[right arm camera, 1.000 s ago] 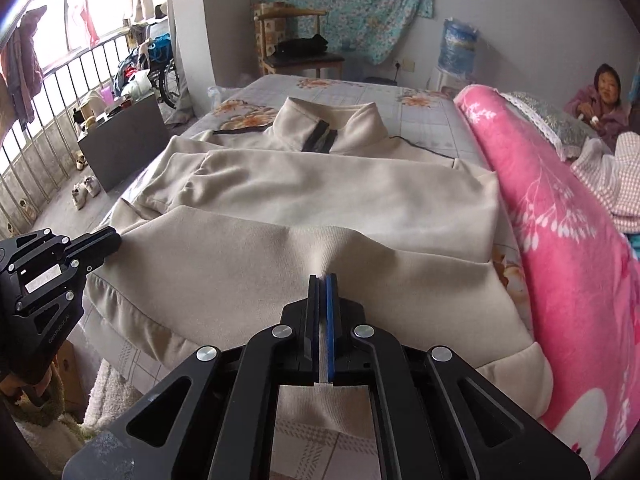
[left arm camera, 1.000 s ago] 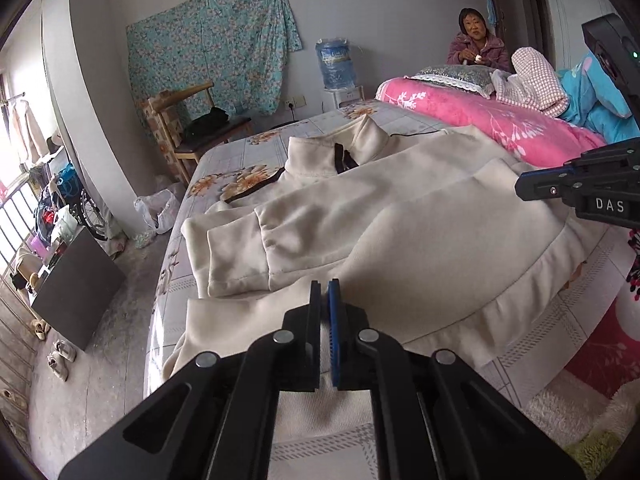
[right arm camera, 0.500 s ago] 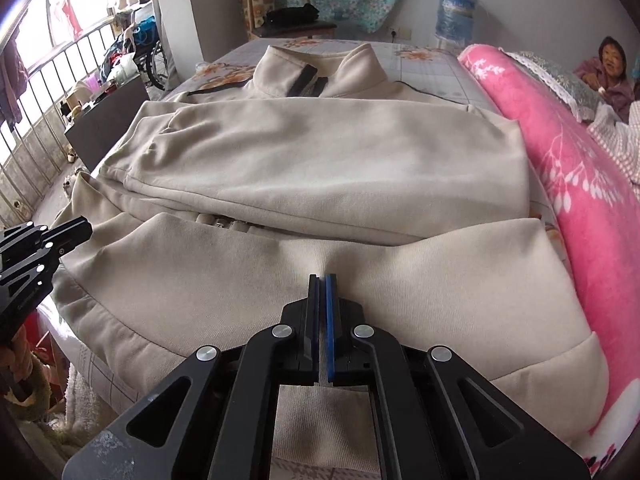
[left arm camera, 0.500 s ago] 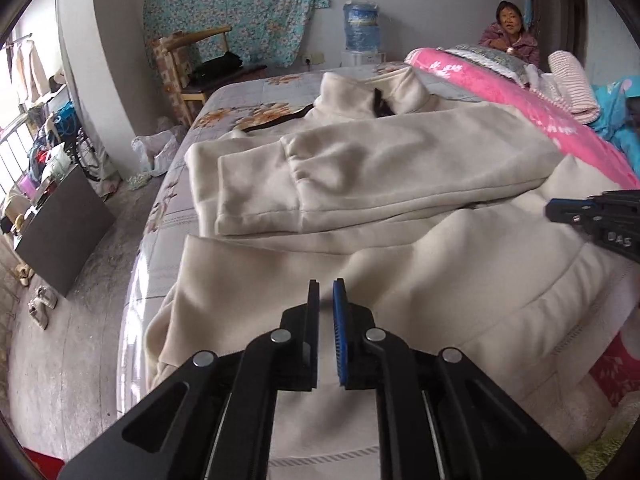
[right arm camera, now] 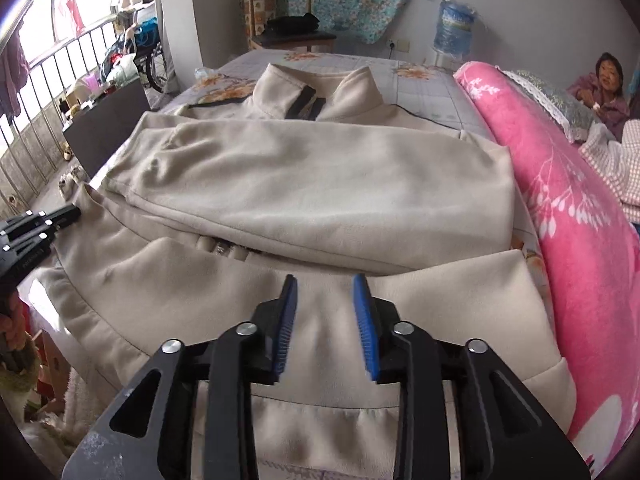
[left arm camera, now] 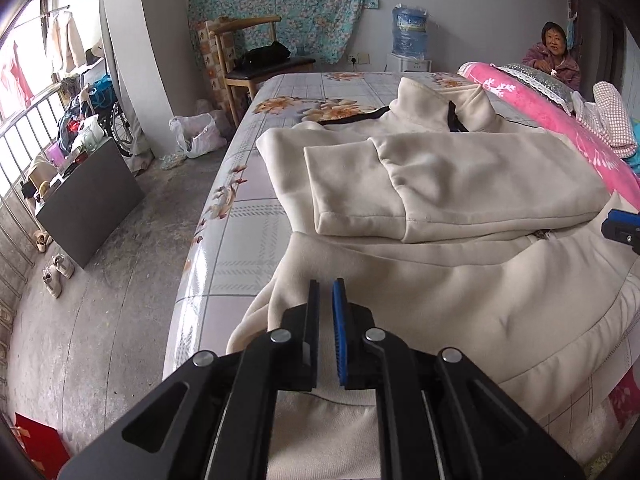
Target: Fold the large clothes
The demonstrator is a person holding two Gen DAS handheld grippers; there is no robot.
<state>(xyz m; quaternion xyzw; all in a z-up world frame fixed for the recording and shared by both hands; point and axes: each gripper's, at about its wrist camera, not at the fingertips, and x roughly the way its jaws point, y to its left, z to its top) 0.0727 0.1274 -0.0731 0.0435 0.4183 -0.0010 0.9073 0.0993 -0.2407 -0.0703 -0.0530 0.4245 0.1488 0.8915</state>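
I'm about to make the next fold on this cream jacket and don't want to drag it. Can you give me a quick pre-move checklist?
1. Right gripper let go: ok, its jaws have just been opening, and the cloth between them is not pinched.
2. Left gripper free of cloth: cannot tell, jaws nearly shut over the hem.
3. Sleeves folded across the jacket chest: ok.
4. Bottom hem brought up flat: not ok, it still hangs off the near bed edge.
5. Collar lying flat: ok.
6. Pink quilt off the jacket: ok, beside it.
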